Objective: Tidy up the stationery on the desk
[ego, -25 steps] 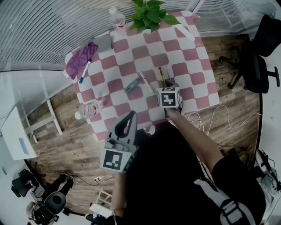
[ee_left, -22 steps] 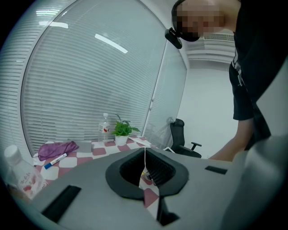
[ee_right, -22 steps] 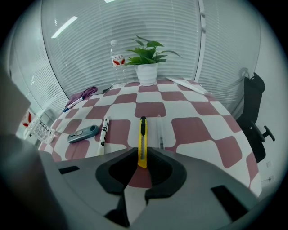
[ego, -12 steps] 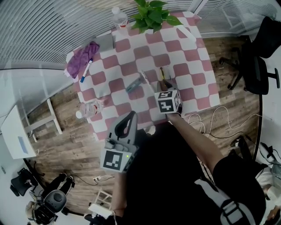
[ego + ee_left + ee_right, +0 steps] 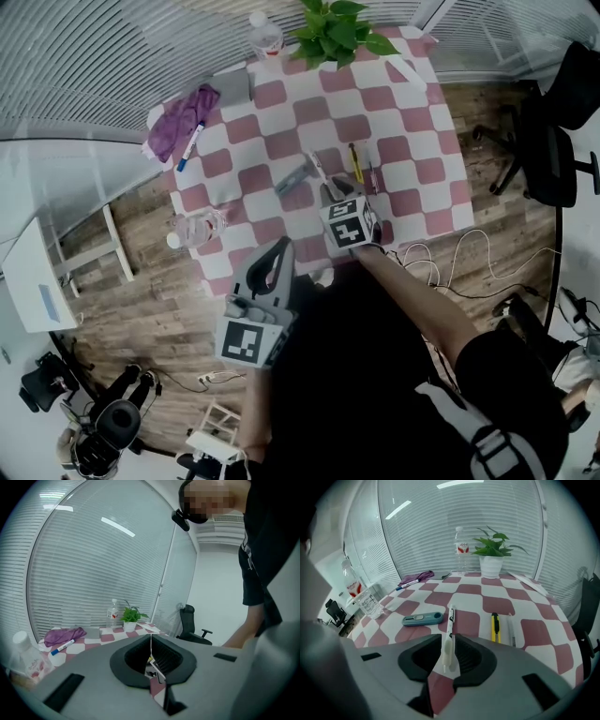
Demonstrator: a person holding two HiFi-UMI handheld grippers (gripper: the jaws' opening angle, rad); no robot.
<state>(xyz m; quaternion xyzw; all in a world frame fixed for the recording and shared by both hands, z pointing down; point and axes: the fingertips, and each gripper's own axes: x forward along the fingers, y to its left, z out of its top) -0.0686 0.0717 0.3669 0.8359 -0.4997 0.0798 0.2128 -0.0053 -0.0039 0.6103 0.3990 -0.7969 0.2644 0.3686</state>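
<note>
Two grippers are in view. The right gripper [image 5: 449, 643] has its jaws apart; they have just been opening. The capped end of the white pen [image 5: 449, 618] lies between them on the cloth, and the pads are not pressing it. The left gripper [image 5: 151, 641] has its jaws together on nothing and is held off the table's near edge at about 7 o'clock.

On the table [image 5: 412, 122] there are:
- one white pen
- one yellow-and-black cutter [image 5: 494, 626]
- one clear pen [image 5: 511, 631] just beside the cutter
- one blue-grey slider tool [image 5: 423, 618]
- one blue-capped marker [image 5: 191, 145]
- one purple cloth [image 5: 173, 127]
- two water bottles, one [image 5: 265, 34] by the plant and one [image 5: 192, 230] at the 8 o'clock edge
- one potted plant [image 5: 339, 28] at 12 o'clock

A pink-and-white checked cloth covers the table. Slatted blinds line the curved glass walls, the floor is wood plank, and a black office chair [image 5: 553, 141] stands at 3 o'clock.

The white pen lies flat near the table's middle. In the right gripper view its long axis points to 12 o'clock, straight away from the jaws. In the head view it runs from about 11 to 5 o'clock, between the slider tool at its 9 o'clock and the cutter at its 3 o'clock.
</note>
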